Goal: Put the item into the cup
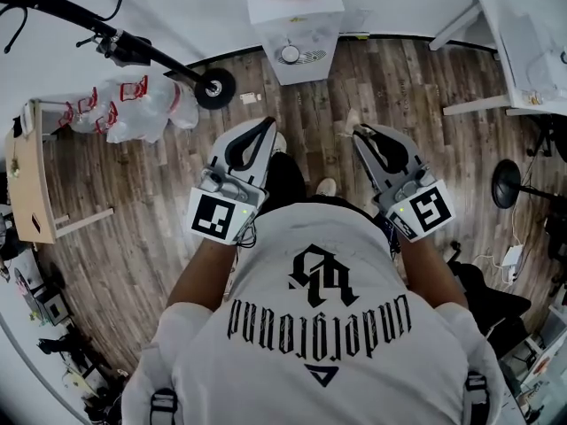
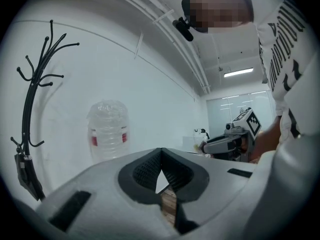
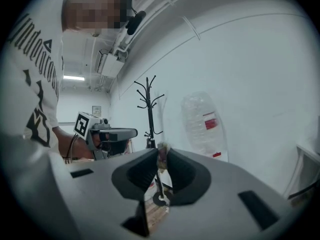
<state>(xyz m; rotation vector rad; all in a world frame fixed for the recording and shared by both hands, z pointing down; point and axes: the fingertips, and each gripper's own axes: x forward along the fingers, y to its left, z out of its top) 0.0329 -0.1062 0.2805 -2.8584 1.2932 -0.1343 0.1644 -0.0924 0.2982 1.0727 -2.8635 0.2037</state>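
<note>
My right gripper is held out in front of the person's body, above the wooden floor. Its tips are shut on a small pale item, which sticks out slightly at the tips. Level with it on the left, my left gripper is shut with nothing between its pads. Straight ahead stands a white water dispenser with a large clear bottle. A small round white thing rests on its front ledge; whether it is a cup I cannot tell.
A black coat rack stands by the white wall. A scooter wheel and plastic bags lie at the left, near a wooden shelf. White tables and a black round base are at the right.
</note>
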